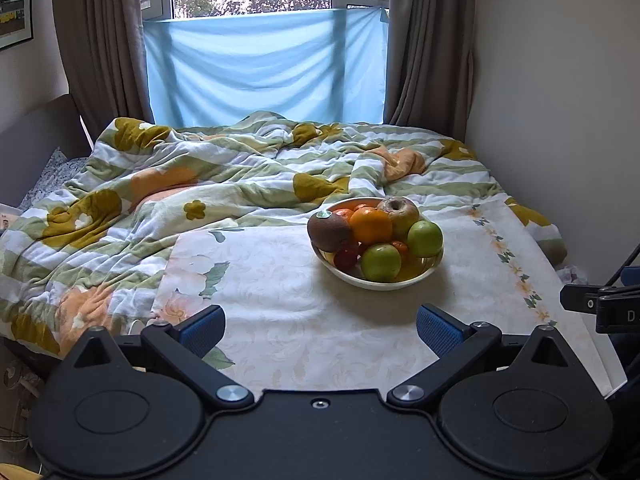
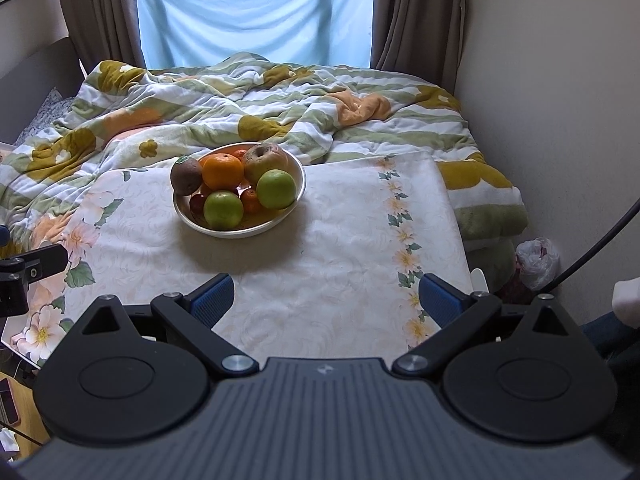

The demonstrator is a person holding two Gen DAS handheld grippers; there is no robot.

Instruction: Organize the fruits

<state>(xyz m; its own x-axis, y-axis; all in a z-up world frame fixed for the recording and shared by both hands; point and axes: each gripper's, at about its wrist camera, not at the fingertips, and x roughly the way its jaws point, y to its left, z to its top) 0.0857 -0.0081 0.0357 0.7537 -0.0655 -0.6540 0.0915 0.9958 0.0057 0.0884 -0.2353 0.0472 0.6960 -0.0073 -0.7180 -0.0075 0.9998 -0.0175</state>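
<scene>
Floral cloth bears a bowl heaped with fruit; both my left gripper and right gripper gape empty; small pieces underneath are possibly tangerines, so I'd grip gently

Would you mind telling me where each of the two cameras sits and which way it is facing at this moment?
Left wrist: on the left gripper, looking along its open fingers over the floral cloth to the fruit bowl, which lies ahead and slightly right; the other gripper's tip shows at the right edge.
Right wrist: on the right gripper, also open, facing the same way, bowl ahead and left; the left gripper's tip is at the left edge.
Shared: bowl, cloth, rumpled blanket, blue window sheet.
</scene>
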